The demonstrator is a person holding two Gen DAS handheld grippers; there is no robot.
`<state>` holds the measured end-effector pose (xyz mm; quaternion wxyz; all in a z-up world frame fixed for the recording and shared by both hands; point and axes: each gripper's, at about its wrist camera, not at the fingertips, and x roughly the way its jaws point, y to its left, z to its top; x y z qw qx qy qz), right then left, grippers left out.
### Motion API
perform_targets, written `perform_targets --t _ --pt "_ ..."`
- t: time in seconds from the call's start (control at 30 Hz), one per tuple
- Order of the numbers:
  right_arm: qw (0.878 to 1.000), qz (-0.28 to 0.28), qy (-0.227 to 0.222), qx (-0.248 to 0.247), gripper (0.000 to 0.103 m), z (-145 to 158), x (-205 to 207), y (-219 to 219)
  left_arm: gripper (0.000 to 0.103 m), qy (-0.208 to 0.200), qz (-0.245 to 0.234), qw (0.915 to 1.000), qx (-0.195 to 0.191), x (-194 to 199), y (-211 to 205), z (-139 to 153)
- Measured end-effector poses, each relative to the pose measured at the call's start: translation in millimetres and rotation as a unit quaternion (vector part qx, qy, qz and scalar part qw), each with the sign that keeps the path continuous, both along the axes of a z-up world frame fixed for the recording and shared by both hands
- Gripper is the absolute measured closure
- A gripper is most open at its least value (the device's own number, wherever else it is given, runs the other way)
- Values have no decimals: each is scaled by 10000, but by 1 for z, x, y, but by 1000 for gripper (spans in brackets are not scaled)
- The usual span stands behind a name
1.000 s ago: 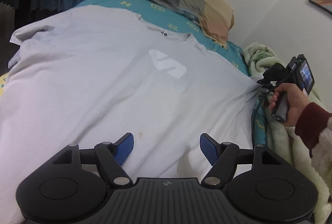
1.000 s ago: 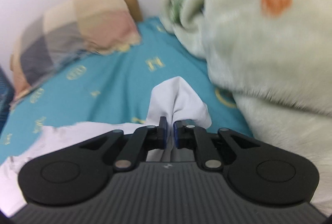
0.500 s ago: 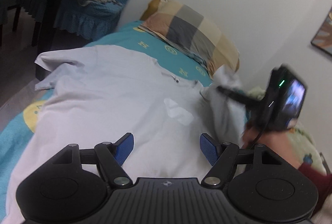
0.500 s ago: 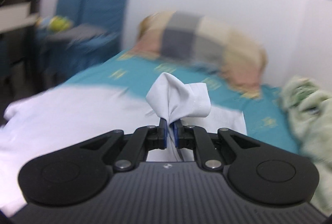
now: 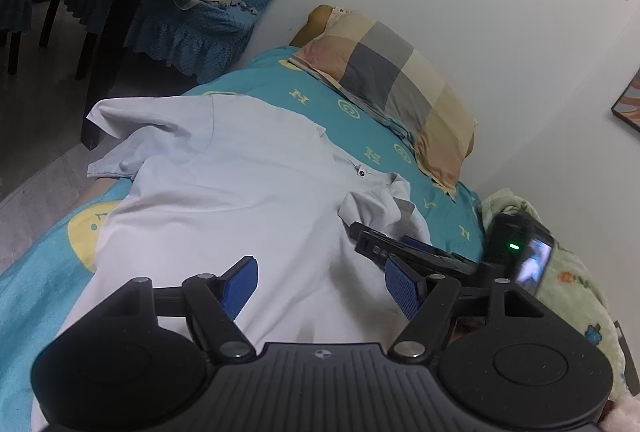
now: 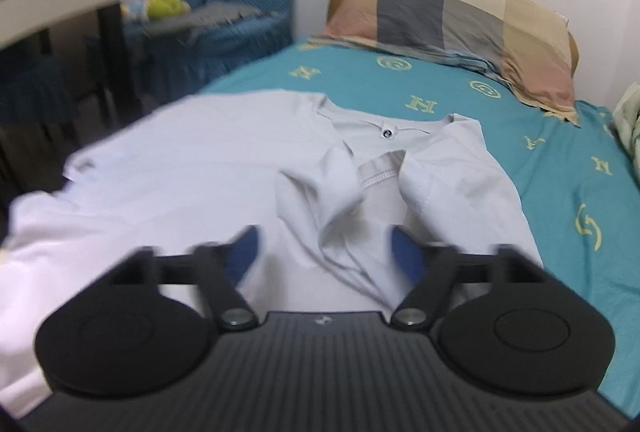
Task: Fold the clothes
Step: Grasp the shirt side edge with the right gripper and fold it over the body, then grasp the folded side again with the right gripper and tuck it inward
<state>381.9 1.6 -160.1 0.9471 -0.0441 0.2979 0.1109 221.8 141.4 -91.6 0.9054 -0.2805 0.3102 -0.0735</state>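
Teal bed sheet (image 6: 560,160) under a pale T-shirt (image 5: 224,192), beside a white wall.
Near the checked pillow (image 5: 400,88), the right gripper (image 6: 324,248) has just opened, its jaws spread around the folded-over sleeve (image 6: 332,192); the left gripper (image 5: 320,284) is spread, empty.

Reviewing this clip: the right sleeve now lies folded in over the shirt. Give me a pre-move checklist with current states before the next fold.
1. Right gripper has let go: ok, its jaws have just been opening and no cloth is pinched.
2. Folded sleeve lies flat: not ok, it is bunched.
3. Left gripper free: ok, open and empty above the shirt.
4. Far sleeve spread out: not ok, creased at the bed edge.
5. Shirt hem straight: cannot tell, hidden.
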Motion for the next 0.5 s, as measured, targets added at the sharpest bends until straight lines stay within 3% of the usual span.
perform_targets --t 0.2,0.33,0.5 --pt "9968 -310 86 738 23 29 -77 -33 31 -87 -185 9995 244 -2 -11 -3" --pt "9934 -644 444 841 23 42 -140 -55 31 -121 -439 9981 415 -3 -24 -7" --pt "9888 -1078 177 1017 23 42 -202 -78 31 -186 -785 9945 665 -8 -41 -15"
